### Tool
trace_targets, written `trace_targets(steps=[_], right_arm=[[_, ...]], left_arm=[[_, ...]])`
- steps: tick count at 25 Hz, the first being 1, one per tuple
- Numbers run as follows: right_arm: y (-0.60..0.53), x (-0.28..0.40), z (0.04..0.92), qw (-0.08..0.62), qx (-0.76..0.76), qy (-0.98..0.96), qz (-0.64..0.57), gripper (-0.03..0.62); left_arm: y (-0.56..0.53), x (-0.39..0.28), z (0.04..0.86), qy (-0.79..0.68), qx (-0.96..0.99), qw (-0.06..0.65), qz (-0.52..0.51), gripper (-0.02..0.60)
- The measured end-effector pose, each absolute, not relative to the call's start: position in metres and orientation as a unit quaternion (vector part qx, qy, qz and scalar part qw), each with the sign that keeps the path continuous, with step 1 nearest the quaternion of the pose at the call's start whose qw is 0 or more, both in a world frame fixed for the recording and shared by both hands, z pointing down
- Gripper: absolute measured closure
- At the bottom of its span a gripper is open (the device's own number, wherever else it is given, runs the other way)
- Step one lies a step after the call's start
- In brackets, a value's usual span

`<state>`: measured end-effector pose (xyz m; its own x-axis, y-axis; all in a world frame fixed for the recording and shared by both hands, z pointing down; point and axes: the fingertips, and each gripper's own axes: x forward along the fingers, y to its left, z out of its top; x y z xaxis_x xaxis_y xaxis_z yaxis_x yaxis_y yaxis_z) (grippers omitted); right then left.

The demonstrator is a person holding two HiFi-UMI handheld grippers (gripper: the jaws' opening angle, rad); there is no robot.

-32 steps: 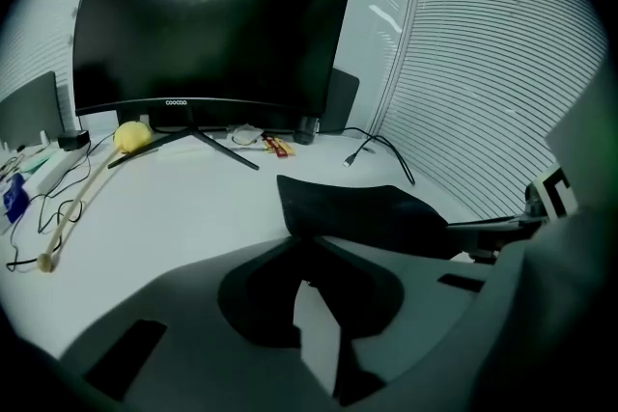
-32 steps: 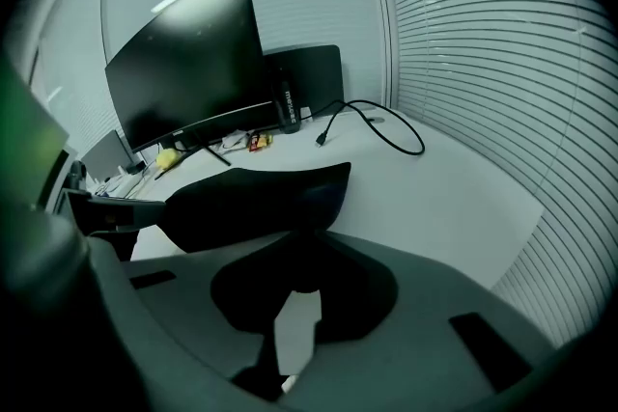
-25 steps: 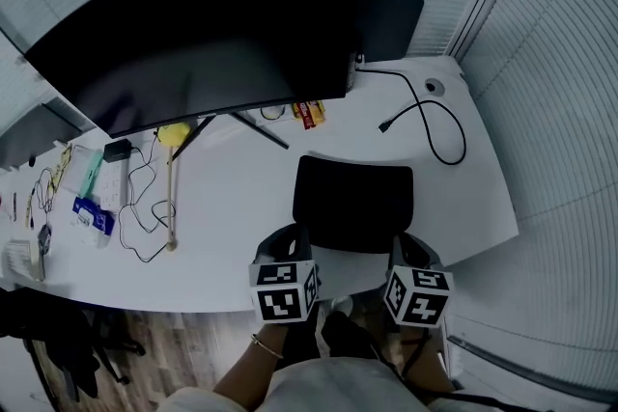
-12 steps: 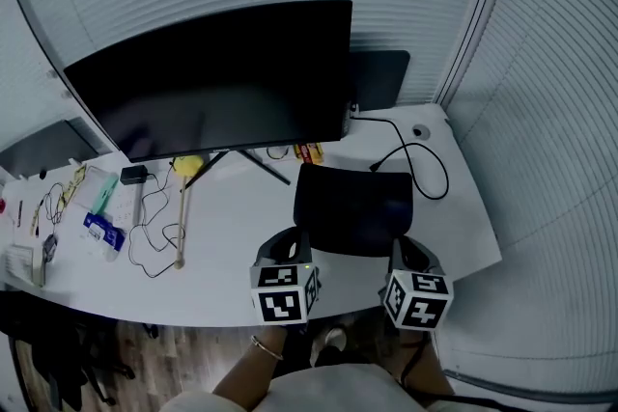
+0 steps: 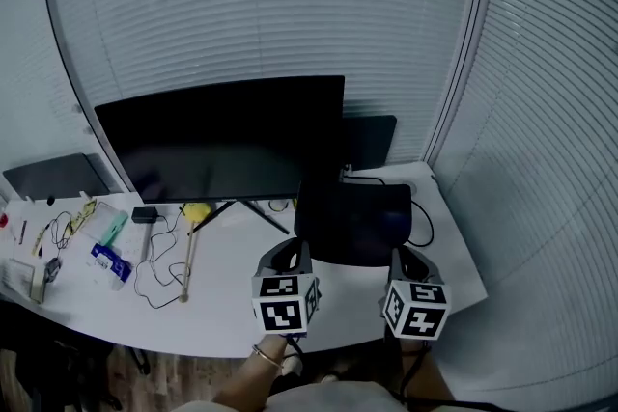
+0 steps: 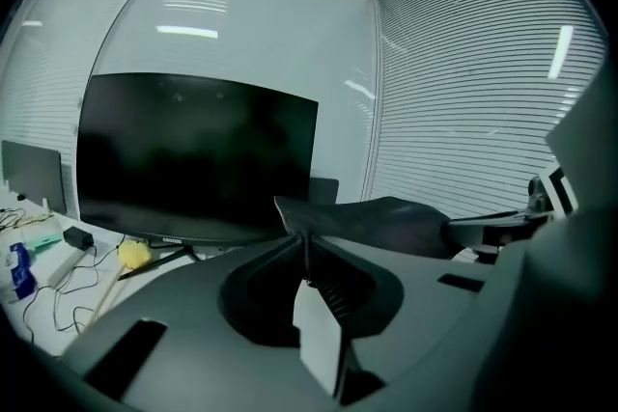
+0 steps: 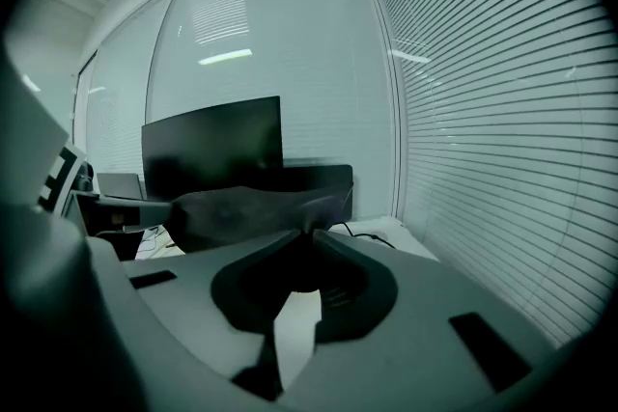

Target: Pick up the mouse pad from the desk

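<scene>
**Asker:** Where was the pad?

**Describer:** The black pad [image 5: 355, 222] hung in the air over the right end of the white desk [image 5: 222, 309], clear of its top. It sat in front of a wide dark monitor [image 5: 222, 140] and sagged slightly between two hand-held grippers.

**Asker:** How were the tongs set?

**Describer:** The left gripper [image 5: 301, 246] pinched the pad's near left corner, with its jaws pressed together on the thin sheet. The right gripper [image 5: 401, 256] pinched the near right corner the same way. Each gripper view showed the pad edge-on, running from those jaws across to the other gripper.

**Asker:** What lay on the desk?

**Describer:** A black cable [image 5: 426, 227] looped on the top just right of the pad. Below the monitor, a yellow ball [image 5: 198, 210] sat at the far end of a pale stick [image 5: 187, 260], with thin wires beside it. A small blue item [image 5: 104, 260] lay near the left end. Closed blinds [image 5: 541, 111] covered the walls behind and to the right.

**Asker:** Was anything holding something?

**Describer:** A flat clear packet [image 5: 100, 225] lay just behind the blue item. A green strip showed at it, but I could not tell whether it was inside or on top.
</scene>
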<state>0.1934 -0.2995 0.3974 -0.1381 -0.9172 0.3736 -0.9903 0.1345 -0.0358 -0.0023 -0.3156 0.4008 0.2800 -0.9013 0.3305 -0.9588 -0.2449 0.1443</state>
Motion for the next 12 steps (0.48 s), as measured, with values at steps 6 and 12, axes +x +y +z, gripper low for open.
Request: trace_targets(steps=[6, 12], right_arm=[[-0.304, 0.193, 0.378, 0.125, 0.644, -0.745, 0.123, 0.539], [-0.307, 0.191, 0.383, 0.123, 0.641, -0.747, 0.125, 0.539]], left_arm=[[-0.32, -0.002, 0.38, -0.594, 0.788, 0.14, 0.079, 0.541], [-0.321, -0.003, 0.383, -0.596, 0.787, 0.136, 0.082, 0.541]])
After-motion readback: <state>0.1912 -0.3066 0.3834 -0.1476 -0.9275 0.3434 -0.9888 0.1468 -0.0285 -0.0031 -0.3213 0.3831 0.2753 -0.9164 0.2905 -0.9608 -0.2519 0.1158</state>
